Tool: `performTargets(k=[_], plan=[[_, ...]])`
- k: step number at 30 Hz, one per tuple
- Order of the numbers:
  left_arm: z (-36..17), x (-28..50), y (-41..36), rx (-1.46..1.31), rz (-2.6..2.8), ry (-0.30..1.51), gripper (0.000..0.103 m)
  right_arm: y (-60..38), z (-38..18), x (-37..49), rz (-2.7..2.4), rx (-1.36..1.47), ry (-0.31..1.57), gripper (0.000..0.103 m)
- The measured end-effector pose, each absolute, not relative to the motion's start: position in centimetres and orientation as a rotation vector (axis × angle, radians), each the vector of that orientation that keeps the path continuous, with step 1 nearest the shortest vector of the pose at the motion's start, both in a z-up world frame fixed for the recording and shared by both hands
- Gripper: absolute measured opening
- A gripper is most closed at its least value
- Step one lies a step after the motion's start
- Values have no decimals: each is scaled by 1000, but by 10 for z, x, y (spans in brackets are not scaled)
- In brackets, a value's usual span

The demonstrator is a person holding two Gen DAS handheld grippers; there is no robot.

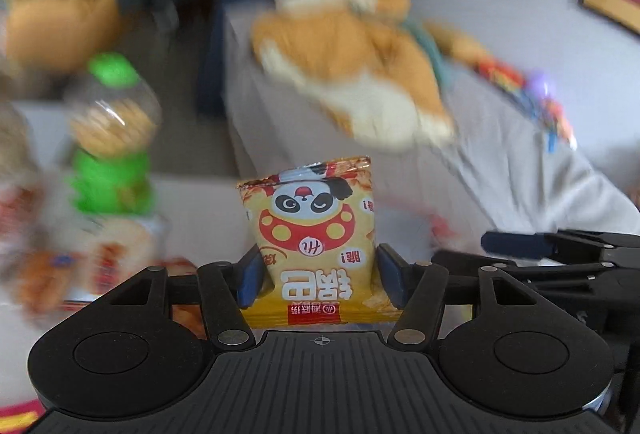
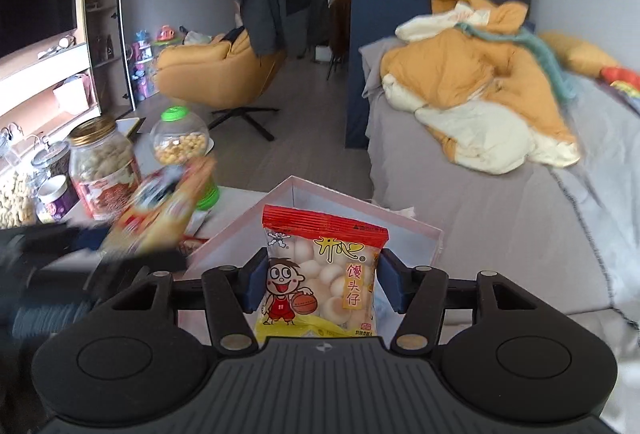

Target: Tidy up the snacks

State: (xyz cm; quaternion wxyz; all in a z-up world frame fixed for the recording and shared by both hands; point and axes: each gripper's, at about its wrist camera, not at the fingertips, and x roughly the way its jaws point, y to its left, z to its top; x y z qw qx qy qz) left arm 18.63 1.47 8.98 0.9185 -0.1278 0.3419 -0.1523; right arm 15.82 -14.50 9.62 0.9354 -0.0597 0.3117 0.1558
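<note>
Above pink box (image 2: pixel 416 230), R tool (image 2: pixel 320 284) level, clamps bun packet (image 2: pixel 320 274); L tool (image 1: pixel 316 274) grips panda packet (image 1: pixel 316 230).

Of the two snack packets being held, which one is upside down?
The yellow panda packet in the left gripper: its print is inverted. The red-topped bun packet in the right gripper reads upright.

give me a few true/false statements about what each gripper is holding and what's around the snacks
1. The left gripper holds a yellow panda snack bag. True.
2. The right gripper is open with nothing in it. False: it is shut on a red-topped bun snack packet.
3. A white box sits beyond the right gripper. True.
4. The round clear jar has a blue lid. False: the lid is green.
5. The panda bag appears upside down. True.
</note>
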Motion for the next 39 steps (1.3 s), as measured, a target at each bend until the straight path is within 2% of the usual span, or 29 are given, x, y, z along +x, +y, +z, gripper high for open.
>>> performTargets(k=[2,9,12,16,18,20,22,25,30,39], plan=[[78,204,16,-286,-392,758,63,-149,85,176,273,-125,678,65],[78,179,38,-168,-214,562,62,-160,55,189,234,-171,724,69],[71,173,38,-103,-154,585,62,-159,53,192,227,-166,725,69],[55,179,37,-254,-218,664,59,-150,60,195,243,-172,705,69],[47,180,33,-313,-274,692,72,-143,65,193,254,-184,699,69],[47,178,32,-308,-326,696,71,-136,70,193,266,-191,699,70],[47,175,48,-379,-373,707,63,-130,73,193,280,-192,708,70],[55,146,87,-391,-291,647,62,-115,79,193,302,-192,723,70],[56,95,150,-281,7,593,61,-70,86,193,403,-183,745,79],[34,44,193,-343,19,658,61,67,40,247,499,-261,907,79]])
